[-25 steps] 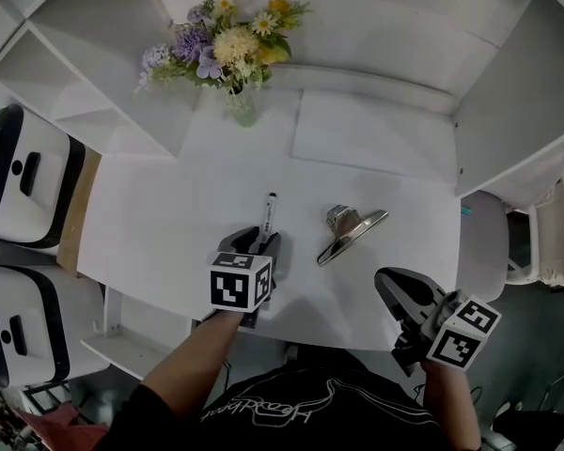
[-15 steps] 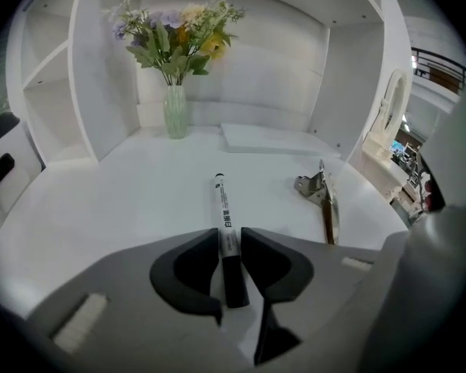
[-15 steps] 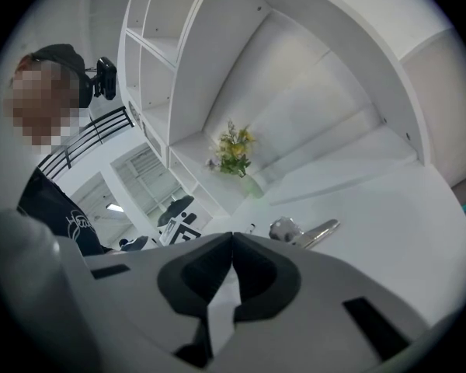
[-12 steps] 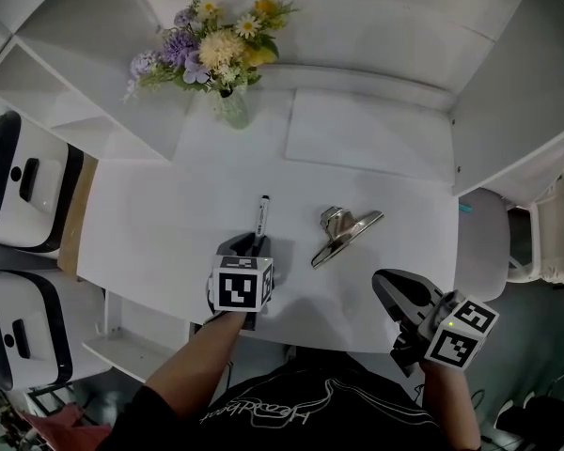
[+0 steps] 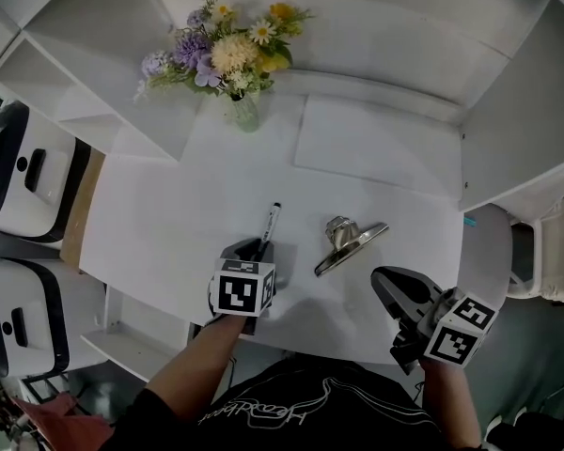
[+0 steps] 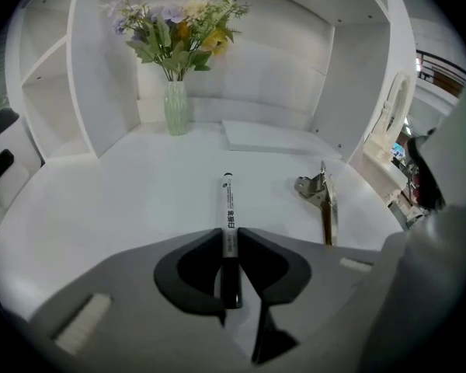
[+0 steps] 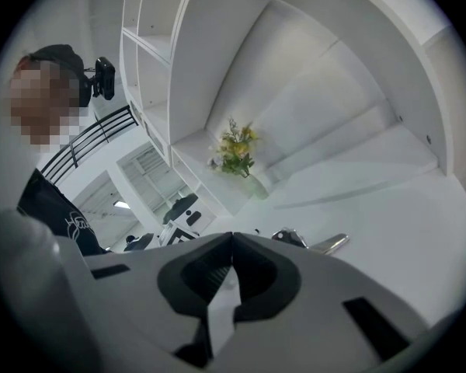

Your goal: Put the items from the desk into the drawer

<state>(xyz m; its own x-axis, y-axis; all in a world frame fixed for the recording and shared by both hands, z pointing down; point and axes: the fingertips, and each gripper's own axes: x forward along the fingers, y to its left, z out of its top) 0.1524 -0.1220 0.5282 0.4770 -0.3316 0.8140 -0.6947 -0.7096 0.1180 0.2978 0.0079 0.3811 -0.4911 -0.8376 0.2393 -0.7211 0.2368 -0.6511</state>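
- Left tongs [image 5: 254, 249] point steeply down at the front of the worktop [image 5: 169, 214]. Their jaws have just been closing and now press on the near end of the marker [image 5: 270, 222] from both sides.
- Right tongs [image 5: 383, 277] hang at the front right edge of the worktop, jaws together with nothing between them, pointing nearly level.
- White worktop, set in a white alcove with shelves at each side, carries the things.
- Flowers in a glass vase [image 5: 230, 54] stand at the back left, well apart from both tongs.
- Metal clip [image 5: 350, 245] lies between the two tongs, just right of the marker and not touching it.
- Marker, black with a white label, lies lengthwise away from the person, its far tip toward the vase. I cannot tell whether it is lifted.
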